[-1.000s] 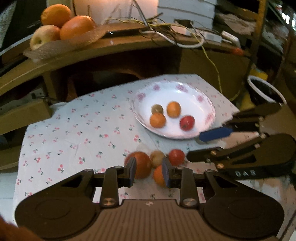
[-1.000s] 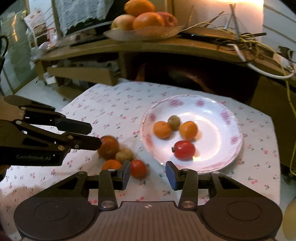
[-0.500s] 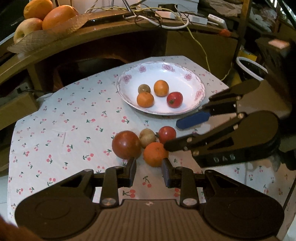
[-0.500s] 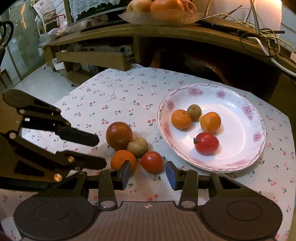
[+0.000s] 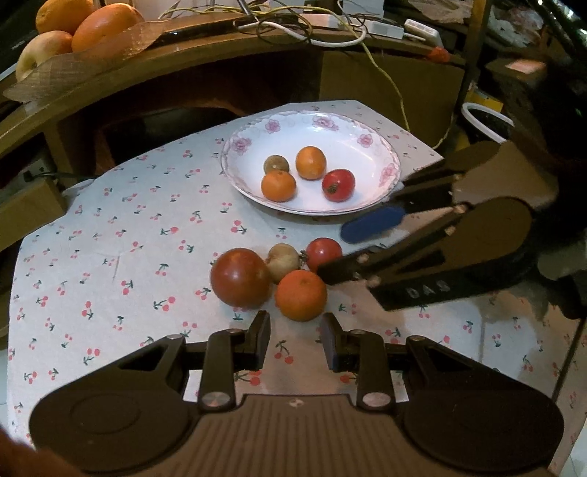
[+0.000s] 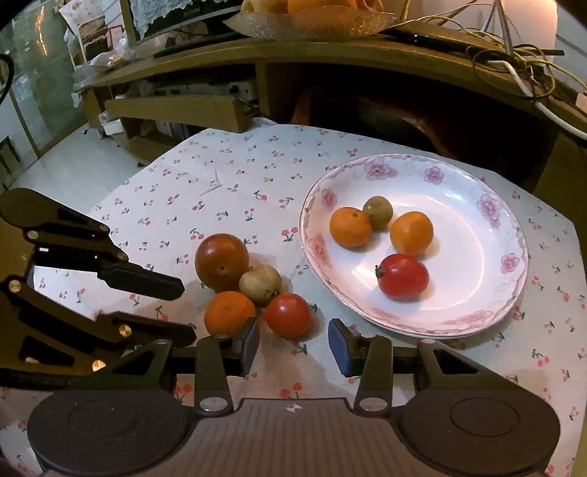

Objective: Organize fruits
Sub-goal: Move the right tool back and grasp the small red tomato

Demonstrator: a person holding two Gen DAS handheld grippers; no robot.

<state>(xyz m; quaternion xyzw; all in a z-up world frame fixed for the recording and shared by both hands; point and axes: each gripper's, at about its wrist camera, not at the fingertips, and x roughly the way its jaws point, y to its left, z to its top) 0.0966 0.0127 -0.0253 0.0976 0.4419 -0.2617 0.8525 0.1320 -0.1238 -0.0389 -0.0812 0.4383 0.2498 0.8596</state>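
Observation:
On the cherry-print cloth (image 5: 128, 238) lies a cluster: a big dark red tomato (image 5: 240, 277), a small brownish fruit (image 5: 282, 260), an orange (image 5: 301, 295) and a red tomato (image 5: 323, 251). My left gripper (image 5: 296, 343) stands open just short of the orange, holding nothing. My right gripper (image 6: 293, 346) is open just before the red tomato (image 6: 288, 315), also holding nothing. The flowered white plate (image 5: 367, 128) behind holds two oranges, a small brown fruit and a red tomato (image 6: 403, 277). Each gripper shows in the other's view: right gripper (image 5: 348, 253), left gripper (image 6: 179, 310).
A wooden shelf (image 5: 183, 69) rises behind the table, carrying a bowl of large fruit (image 5: 73, 40) and tangled cables (image 5: 330, 29). A white-rimmed bucket (image 5: 484, 113) stands off the table's right side. The cloth's left half (image 6: 220, 176) is bare.
Both grippers have tilted and edged toward the cluster, so the fruits look larger. The cluster now sits just beyond the left fingertips instead of behind them. No fruit has moved.

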